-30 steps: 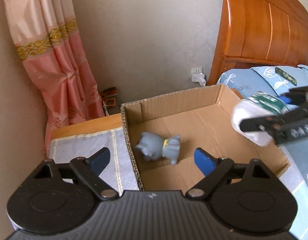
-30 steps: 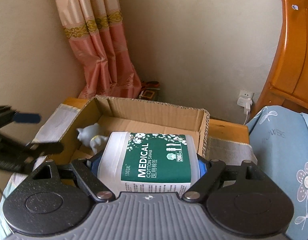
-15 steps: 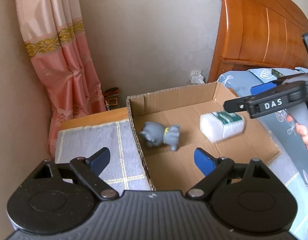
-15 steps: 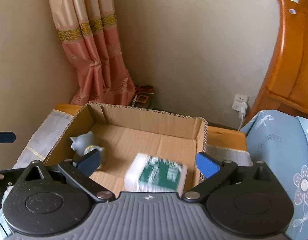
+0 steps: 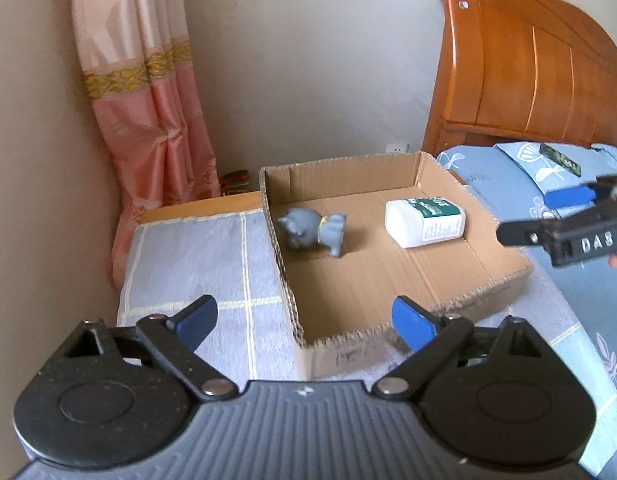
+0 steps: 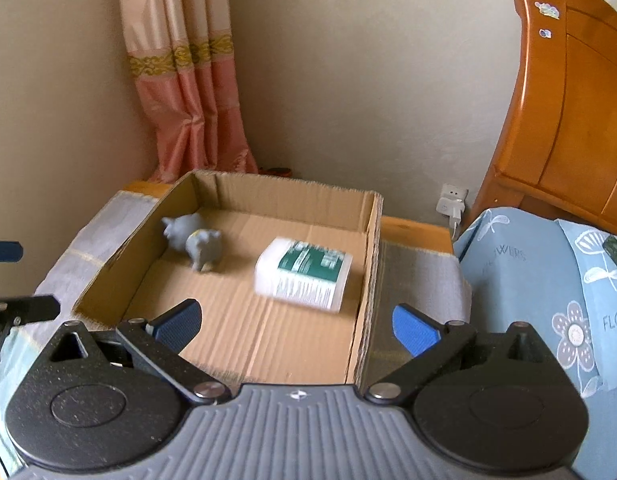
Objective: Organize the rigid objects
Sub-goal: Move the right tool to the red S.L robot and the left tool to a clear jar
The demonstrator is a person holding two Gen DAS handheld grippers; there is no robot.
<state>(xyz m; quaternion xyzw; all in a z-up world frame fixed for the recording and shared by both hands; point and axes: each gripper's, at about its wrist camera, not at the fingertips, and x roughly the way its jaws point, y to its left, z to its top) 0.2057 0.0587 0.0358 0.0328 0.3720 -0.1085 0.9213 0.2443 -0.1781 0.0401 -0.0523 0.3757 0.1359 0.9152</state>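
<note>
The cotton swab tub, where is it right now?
The cotton swab tub lies on its side inside the cardboard box, right of the grey toy animal, near the box's right wall.

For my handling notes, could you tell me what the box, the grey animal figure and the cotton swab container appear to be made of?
Box: corrugated cardboard, matte brown; fluting shows along its cut rims.
Grey animal figure: probably moulded rubber or soft plastic, with a smooth, dull surface.
Cotton swab container: translucent white plastic, it seems, with a green printed label.
</note>
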